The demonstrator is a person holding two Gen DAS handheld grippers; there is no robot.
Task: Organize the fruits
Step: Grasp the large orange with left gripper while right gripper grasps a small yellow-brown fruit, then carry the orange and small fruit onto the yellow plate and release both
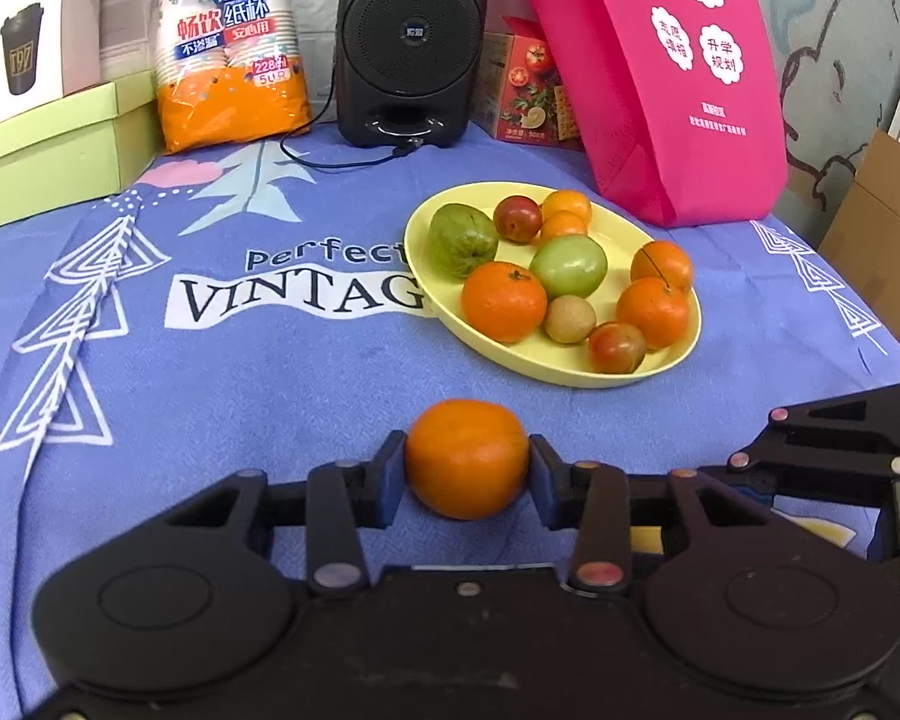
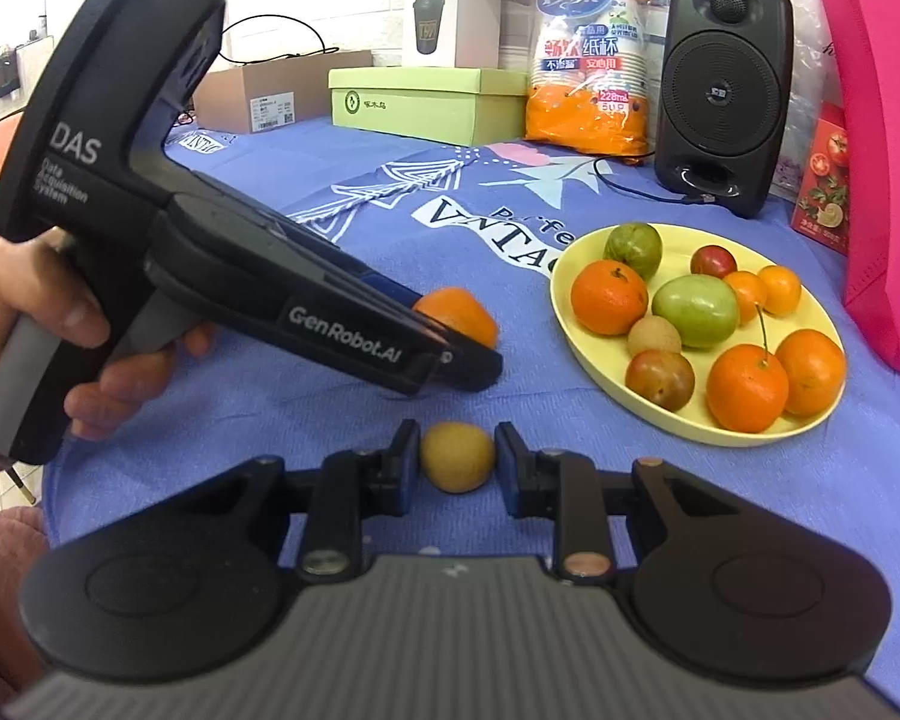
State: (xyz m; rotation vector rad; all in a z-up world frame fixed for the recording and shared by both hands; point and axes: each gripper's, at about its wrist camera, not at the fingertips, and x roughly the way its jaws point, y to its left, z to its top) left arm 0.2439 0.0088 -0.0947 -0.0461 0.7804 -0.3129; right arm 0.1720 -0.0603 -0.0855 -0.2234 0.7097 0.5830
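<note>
A yellow plate (image 1: 678, 354) holds several fruits: oranges, green fruits, reddish plums and a small brown one. It also shows in the right wrist view (image 2: 690, 426). My left gripper (image 1: 467, 459) is shut on an orange (image 1: 467, 459) at cloth level in front of the plate; the orange also shows in the right wrist view (image 2: 459, 315). My right gripper (image 2: 457, 457) has its jaws around a small yellow-brown fruit (image 2: 456, 457) on the cloth, with small gaps at both sides.
Blue printed tablecloth (image 1: 240, 396) covers the table. At the back stand a black speaker (image 1: 411, 39) with a cable, a pack of paper cups (image 1: 228, 48), green boxes (image 1: 48, 156), a pink bag (image 1: 672, 78) and a cracker box (image 1: 525, 87).
</note>
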